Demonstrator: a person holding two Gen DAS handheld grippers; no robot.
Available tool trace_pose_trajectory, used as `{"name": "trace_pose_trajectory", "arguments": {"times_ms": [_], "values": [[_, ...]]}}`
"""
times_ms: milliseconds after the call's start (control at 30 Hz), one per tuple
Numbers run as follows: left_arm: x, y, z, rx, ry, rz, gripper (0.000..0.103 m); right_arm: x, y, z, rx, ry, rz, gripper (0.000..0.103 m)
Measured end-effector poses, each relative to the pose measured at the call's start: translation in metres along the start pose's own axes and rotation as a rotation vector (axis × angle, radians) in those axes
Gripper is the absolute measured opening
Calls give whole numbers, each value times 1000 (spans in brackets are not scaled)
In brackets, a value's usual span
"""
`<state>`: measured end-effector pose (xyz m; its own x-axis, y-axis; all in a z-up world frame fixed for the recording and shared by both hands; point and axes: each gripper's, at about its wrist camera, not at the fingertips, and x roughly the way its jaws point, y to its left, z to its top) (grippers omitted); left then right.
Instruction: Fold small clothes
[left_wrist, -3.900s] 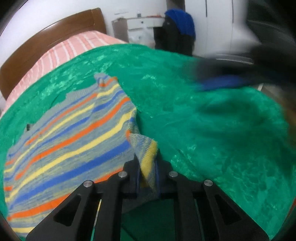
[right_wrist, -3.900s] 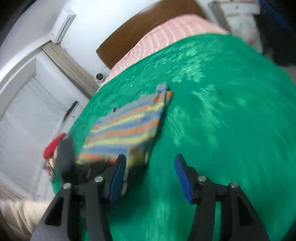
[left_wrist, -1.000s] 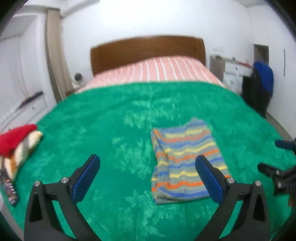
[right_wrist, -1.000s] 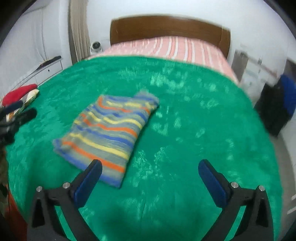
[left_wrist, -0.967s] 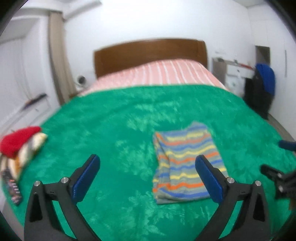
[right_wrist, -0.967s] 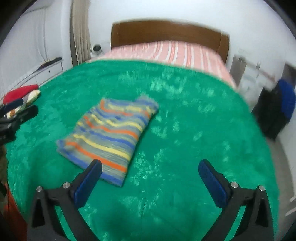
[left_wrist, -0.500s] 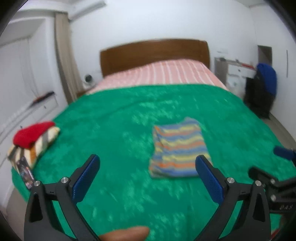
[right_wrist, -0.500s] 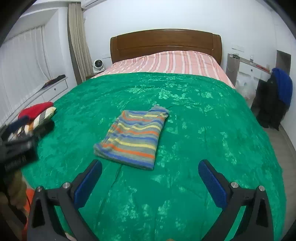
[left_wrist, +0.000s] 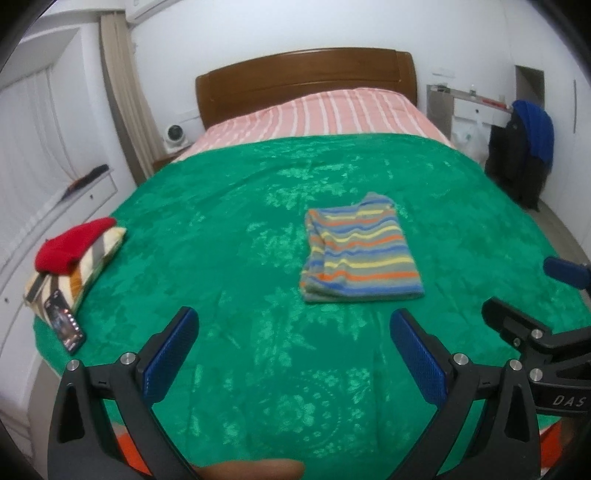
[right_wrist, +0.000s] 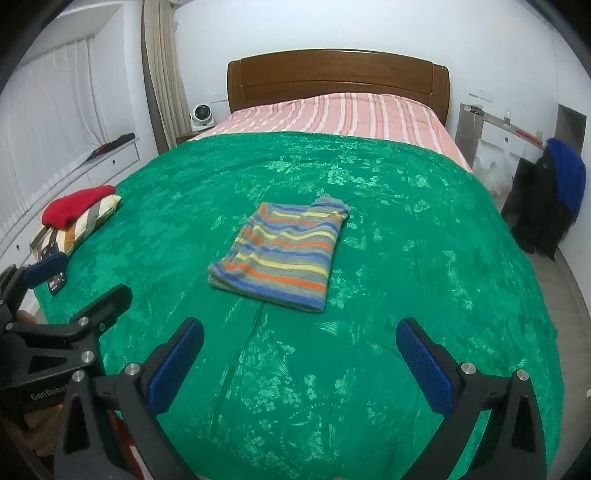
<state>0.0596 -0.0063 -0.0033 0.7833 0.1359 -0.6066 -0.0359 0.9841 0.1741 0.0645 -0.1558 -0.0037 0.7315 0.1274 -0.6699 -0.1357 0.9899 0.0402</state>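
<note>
A striped knit garment (left_wrist: 356, 249) (right_wrist: 282, 254) in blue, orange, yellow and grey lies folded into a neat rectangle on the green blanket (left_wrist: 229, 258) (right_wrist: 406, 258) near the middle of the bed. My left gripper (left_wrist: 293, 349) hangs open well short of it, above the blanket's near edge, with nothing between its fingers. My right gripper (right_wrist: 299, 354) is open too and just as far back. Each gripper shows at the edge of the other's view: the right gripper (left_wrist: 532, 314) at the right, the left gripper (right_wrist: 62, 291) at the left.
A stack of folded clothes (left_wrist: 75, 254) (right_wrist: 79, 212) with a red piece on top sits at the blanket's left edge, a phone (left_wrist: 64, 325) in front of it. Behind are the striped pink bedding (right_wrist: 332, 112) and wooden headboard (left_wrist: 306, 83). Dark clothes (right_wrist: 546, 199) hang at the right.
Earlier my left gripper was shut on a corner of the striped garment; it has let go and the garment lies folded. Both grippers have drawn back toward the foot of the bed.
</note>
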Motion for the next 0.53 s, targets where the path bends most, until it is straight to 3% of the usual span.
{"name": "trace_pose_trajectory", "arguments": {"times_ms": [300,533], "values": [[3,13,-5,-46,27,9,103,-9,4,-2,-22,13,-77,102],[2,9,-7,-42,25,-6,103,-9,6,-5,-25,23,-61,102]]}}
